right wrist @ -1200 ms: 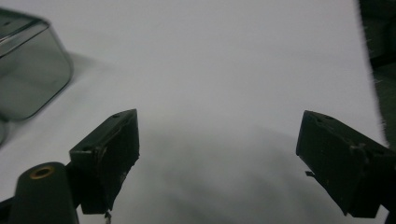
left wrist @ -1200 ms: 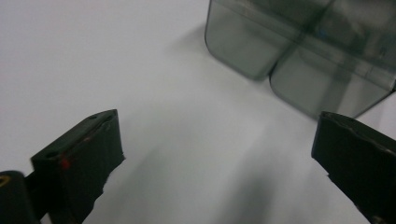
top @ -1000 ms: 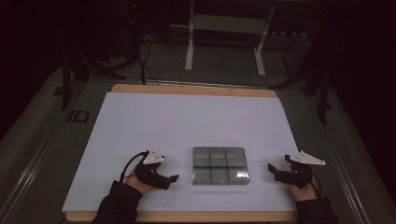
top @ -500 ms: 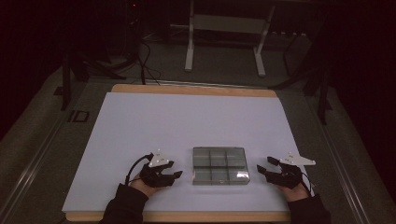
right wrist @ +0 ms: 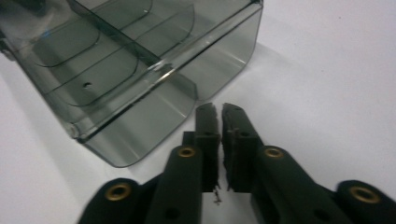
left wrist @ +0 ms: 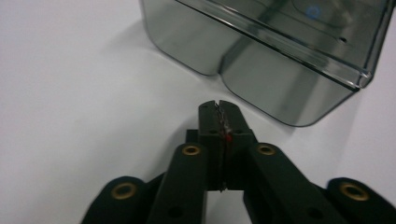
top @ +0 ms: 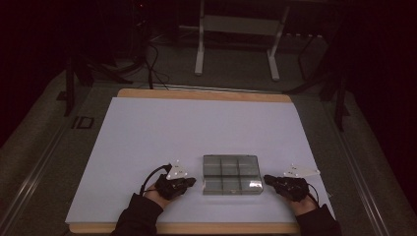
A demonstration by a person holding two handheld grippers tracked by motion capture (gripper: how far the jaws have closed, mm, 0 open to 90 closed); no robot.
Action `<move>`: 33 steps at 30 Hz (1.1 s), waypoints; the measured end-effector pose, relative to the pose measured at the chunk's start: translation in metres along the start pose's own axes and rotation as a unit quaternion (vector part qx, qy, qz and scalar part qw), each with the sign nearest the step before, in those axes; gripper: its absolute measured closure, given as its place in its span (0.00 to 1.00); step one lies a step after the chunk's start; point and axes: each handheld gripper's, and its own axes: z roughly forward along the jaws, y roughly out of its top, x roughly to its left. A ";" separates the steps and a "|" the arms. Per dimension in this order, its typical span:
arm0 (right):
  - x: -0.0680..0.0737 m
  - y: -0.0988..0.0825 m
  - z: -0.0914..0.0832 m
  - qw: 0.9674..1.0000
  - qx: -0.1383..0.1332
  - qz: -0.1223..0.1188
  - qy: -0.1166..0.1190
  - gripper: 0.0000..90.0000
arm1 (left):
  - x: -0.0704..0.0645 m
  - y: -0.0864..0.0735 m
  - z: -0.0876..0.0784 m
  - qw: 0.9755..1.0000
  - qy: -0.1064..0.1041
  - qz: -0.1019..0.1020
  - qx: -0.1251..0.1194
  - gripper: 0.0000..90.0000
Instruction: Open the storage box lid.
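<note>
We've just closed both tongs, left [left wrist: 218, 106] and right [right wrist: 219, 109], empty, flanking the smoky clear-plastic compartment box [top: 231, 174]; likely a squeeze-lift next.

Smoky clear glossy plastic box [left wrist: 280, 60] just ahead of matt black plastic left claw [left wrist: 218, 108], brass-look rivets; matt white sheet [top: 162, 132] beneath, wood table edge [top: 196, 94] beyond.

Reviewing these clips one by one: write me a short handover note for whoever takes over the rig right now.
Left gripper: jaws just closed, shut on nothing, tips near the left side of the clear compartment box.
Right gripper: jaws just closed, nothing between them, tips near the box's right side.
Box: flat on the white table, near the front edge, between both grippers.
Done: both grippers brought up to the box.
Left: any handling of the box.
</note>
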 end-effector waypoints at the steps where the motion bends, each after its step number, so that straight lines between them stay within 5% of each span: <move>1: 0.001 0.000 -0.001 1.000 -0.003 -0.003 0.001 0.99 | -0.001 0.000 0.001 1.000 -0.002 0.003 0.001 1.00; 33: 0.012 0.008 -0.004 0.999 -0.012 -0.027 0.018 1.00 | -0.006 0.015 0.001 0.999 -0.030 0.029 -0.011 1.00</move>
